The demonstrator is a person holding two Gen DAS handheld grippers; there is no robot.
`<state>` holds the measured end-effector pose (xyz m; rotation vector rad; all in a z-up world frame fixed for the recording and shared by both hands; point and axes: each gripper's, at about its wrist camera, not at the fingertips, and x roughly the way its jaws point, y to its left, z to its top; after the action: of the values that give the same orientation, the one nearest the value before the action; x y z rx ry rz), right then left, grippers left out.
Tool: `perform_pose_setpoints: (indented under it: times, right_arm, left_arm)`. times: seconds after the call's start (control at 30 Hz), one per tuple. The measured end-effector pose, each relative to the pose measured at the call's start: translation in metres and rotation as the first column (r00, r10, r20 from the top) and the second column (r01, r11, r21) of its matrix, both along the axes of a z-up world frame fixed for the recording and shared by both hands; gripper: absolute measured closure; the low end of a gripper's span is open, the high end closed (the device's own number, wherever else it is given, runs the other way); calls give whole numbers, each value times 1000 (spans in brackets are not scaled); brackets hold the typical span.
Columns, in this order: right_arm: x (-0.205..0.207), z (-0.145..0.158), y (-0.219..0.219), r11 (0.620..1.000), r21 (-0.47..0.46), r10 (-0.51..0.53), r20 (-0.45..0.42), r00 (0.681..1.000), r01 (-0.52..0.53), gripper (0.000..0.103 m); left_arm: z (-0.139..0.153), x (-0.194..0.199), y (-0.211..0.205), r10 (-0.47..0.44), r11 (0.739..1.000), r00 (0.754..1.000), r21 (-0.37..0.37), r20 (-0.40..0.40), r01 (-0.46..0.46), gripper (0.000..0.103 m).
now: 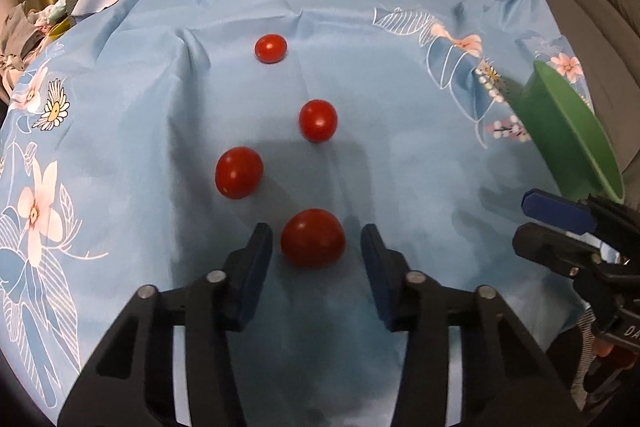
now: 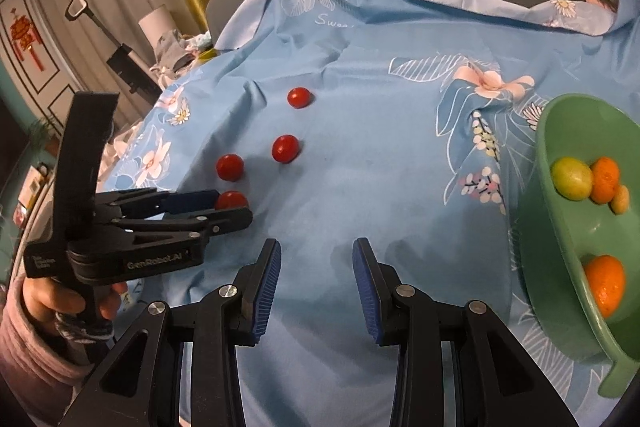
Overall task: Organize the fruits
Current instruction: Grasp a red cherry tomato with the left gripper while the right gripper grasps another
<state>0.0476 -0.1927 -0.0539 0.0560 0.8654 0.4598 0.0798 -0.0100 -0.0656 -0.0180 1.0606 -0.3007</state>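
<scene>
The left gripper (image 1: 316,247) straddles the nearest cherry tomato (image 1: 313,238) on the blue floral cloth (image 1: 400,167), its pads not touching it. The right gripper (image 2: 316,279) hangs partly open and empty beside the green bowl (image 2: 560,267) at the cloth's right edge.

Both cams sit right behind their own black two-finger grippers, looking forward and steeply down at the light blue flower-print cloth (image 1: 360,75). The left wrist view hangs close over the nearest small red tomato (image 1: 313,238), with the left gripper (image 1: 317,251) framing it low in the shot. The right wrist view sits off to the right side, a bit further back, facing left-ish across the cloth, so it catches the left gripper (image 2: 236,209) side-on. Both views share the row of four tomatoes, the cloth and the green plastic bowl (image 2: 560,267) at the right edge.
</scene>
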Motion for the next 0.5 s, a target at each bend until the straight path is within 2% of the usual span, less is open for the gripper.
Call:
perform_pose_setpoints:
  times: [0.03,0.2,0.33,0.5]
  right_arm:
    - [2,-1,0,1000,1,1,-3,1000,-1,65]
    - [13,-6,6,1000,8,17,-17,1000,-17,65]
    - [30,-8,17,999,26,35,-34,999,-34,65]
    - [59,-11,36,998,40,49,-42,998,-47,65]
  left_arm:
    - [-3,1,0,-7,1000,1000,-3,-5,7,70]
    - [-1,2,7,-4,1000,1000,-22,13,4,71]
    - [20,5,20,19,999,997,-51,74,-15,71]
    - [39,19,37,59,997,990,-49,130,-53,71]
